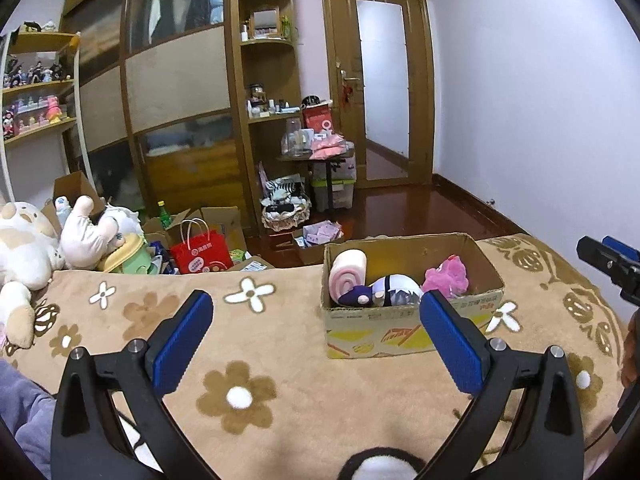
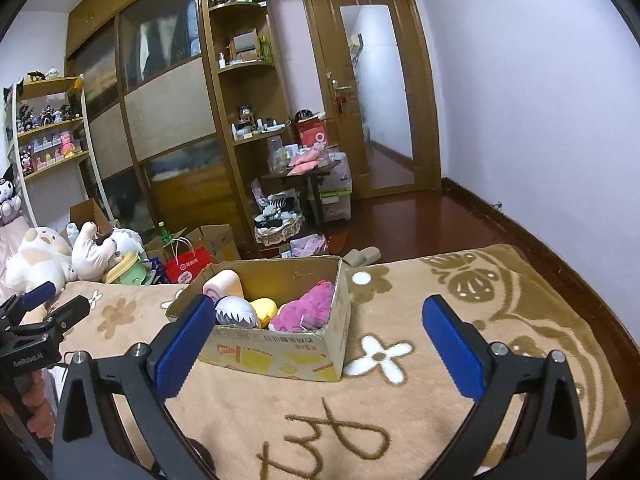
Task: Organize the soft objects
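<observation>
**A:** What does the left wrist view show of the step in hand?

**B:** The left tool (image 1: pixel 316 320) stands with its blue-padded jaws wide apart and nothing between them, above the tan plush blanket with brown and white flowers (image 1: pixel 280 360) that covers the bed. The right tool (image 2: pixel 320 326) is likewise spread to its full width and empty. Judged from this, a toy has been let go and the next one is to be fetched.

**A:** How is that done well?

**B:** Keep the jaws wide until they straddle a toy's body, close on the bulk and not on a limb, then lift clear of the wall before lowering. The box looks light, so a jaw catching its rim could drag it.

**A:** Where is the container, and what does it hold?

**B:** The open brown cardboard box with yellow print (image 1: pixel 404 330) sits on the blanket, right of centre in the left view and centre in the right view. Inside, from left: a pink-and-white rolled plush (image 1: pixel 347 276), a white-haired doll in dark purple (image 1: pixel 384 290), a yellow soft toy (image 2: pixel 265 309) seen only in the right view, and a bright pink fuzzy plush (image 1: pixel 446 276).

**A:** What remains outside?

**B:** Large white-and-tan plush animals (image 1: pixel 28 248) lie at the left edge of the frame, well apart from the box.
</observation>
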Available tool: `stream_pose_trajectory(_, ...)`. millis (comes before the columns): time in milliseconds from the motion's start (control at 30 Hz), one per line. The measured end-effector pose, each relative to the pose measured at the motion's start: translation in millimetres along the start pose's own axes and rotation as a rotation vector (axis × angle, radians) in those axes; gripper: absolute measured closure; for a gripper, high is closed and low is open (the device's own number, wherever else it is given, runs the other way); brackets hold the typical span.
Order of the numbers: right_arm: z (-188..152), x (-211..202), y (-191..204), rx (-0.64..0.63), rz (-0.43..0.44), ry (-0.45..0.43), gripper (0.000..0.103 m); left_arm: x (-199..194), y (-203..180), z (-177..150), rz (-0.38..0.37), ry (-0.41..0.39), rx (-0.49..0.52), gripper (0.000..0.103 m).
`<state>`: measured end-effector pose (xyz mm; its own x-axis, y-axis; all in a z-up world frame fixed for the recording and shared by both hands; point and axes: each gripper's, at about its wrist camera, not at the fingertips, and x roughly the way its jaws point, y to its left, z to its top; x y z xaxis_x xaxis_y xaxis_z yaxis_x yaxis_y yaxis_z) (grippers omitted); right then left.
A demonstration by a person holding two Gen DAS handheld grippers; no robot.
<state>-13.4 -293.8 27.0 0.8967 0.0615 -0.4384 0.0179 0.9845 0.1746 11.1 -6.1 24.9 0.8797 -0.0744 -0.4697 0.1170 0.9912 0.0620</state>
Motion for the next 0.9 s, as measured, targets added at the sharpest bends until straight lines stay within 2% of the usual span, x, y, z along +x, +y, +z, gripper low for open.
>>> stream_pose_trajectory(300, -11, -14, 5, -0.020, -0.010, -0.004, 0.000, -16, -1, -9, -0.017, -0.021, 0.020, 0.001)
stream_pose_trajectory(400, -15, -12, 6, -0.033, -0.011, -0.011, 0.000, -12, -1, -11, -0.020, -0.023, 0.024, 0.001)
stream_pose_trajectory(633, -24, 3, 6, -0.048, -0.032, 0.007, 0.000, 8, 4, -15, 0.031, 0.000, 0.011, 0.001)
stream_pose_trajectory(900, -30, 14, 6, -0.060, -0.056, 0.029, 0.000, 19, 4, -19, 0.029, 0.028, 0.004, 0.001)
